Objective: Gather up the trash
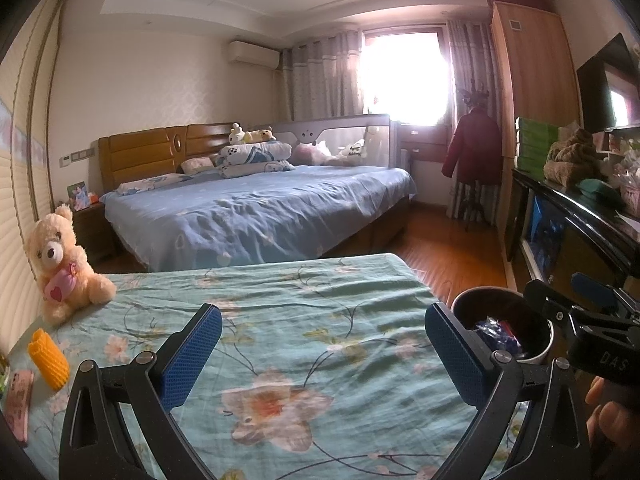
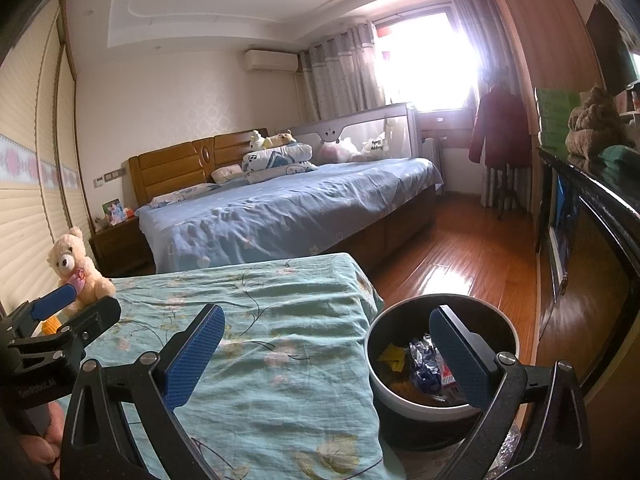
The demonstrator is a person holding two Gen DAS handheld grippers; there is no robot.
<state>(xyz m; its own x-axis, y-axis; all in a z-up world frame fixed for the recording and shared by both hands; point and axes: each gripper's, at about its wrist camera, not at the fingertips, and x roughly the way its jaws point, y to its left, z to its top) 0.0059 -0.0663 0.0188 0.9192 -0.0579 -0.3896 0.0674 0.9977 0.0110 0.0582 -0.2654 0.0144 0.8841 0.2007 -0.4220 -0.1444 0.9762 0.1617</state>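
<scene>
The left gripper (image 1: 322,350) hangs above the flowered green cover with its two blue pads spread wide and nothing between them. The right gripper (image 2: 326,350) is also spread wide and empty; its left pad is over the edge of the cover, and its right pad is over the trash bin.

The big bed with the blue sheet (image 1: 260,208) stands behind, along the far wall under the window. In front of it is the low surface with the flowered green cover (image 1: 280,320), where both grippers work. The trash bin (image 2: 400,394), round, white outside and dark inside, stands on the floor just beside the right edge of this cover. Inside it lie a crumpled blue and silver wrapper (image 2: 424,364) and some yellow pieces.

A cream teddy bear (image 1: 60,264) sits at the left back corner of the cover. Near it, at the left edge, lies an orange foam net (image 1: 48,360), and beside that a pink packet (image 1: 18,400).
</scene>
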